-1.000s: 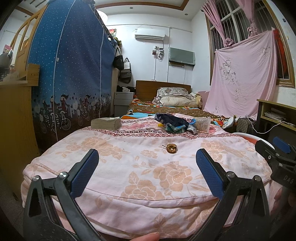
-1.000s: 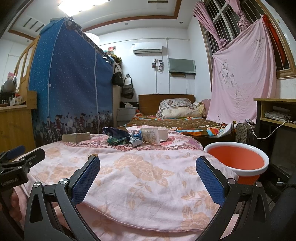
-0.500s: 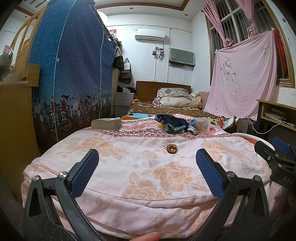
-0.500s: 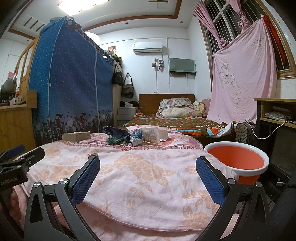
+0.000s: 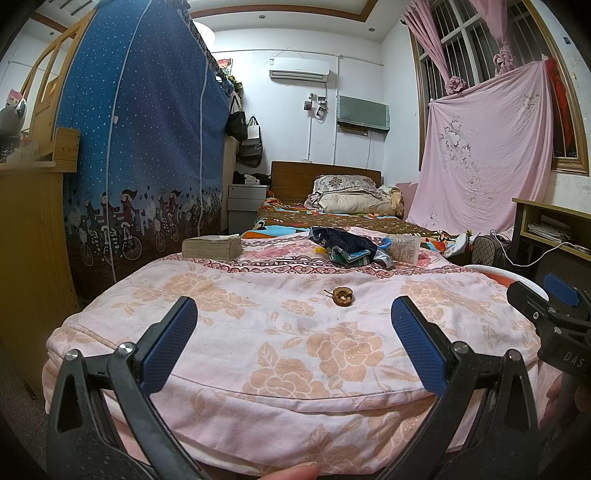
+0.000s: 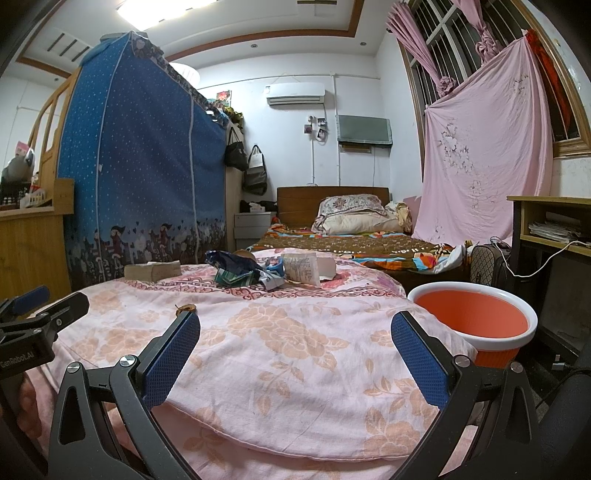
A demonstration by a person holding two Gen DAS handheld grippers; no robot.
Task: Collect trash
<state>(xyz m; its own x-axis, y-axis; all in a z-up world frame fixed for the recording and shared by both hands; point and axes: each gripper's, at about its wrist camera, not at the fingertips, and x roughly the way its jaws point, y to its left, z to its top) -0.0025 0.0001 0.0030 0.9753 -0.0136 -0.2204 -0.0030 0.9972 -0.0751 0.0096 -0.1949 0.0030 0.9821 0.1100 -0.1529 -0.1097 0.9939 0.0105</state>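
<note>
— What lies around the apple core (image 5: pixel 342 296)?
— It sits alone mid-quilt (image 5: pixel 258 332). Beyond it: crumpled wrappers (image 5: pixel 347 245), a white tube (image 5: pixel 404 249), a paper stack (image 5: pixel 212 246).
— Both tools?
— Left gripper (image 5: pixel 294 341) and right gripper (image 6: pixel 295 347): fingers spread wide, holding nothing.
— The bin?
— Orange basin (image 6: pixel 476 321) right of the bed; in the left view, mostly hidden.

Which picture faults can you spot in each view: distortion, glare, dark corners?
Left wrist view: fisheye bends the blue curtain and window frame; corners go black. Right wrist view: same bending; ceiling light glares white; orange basin stays sharp.
</note>
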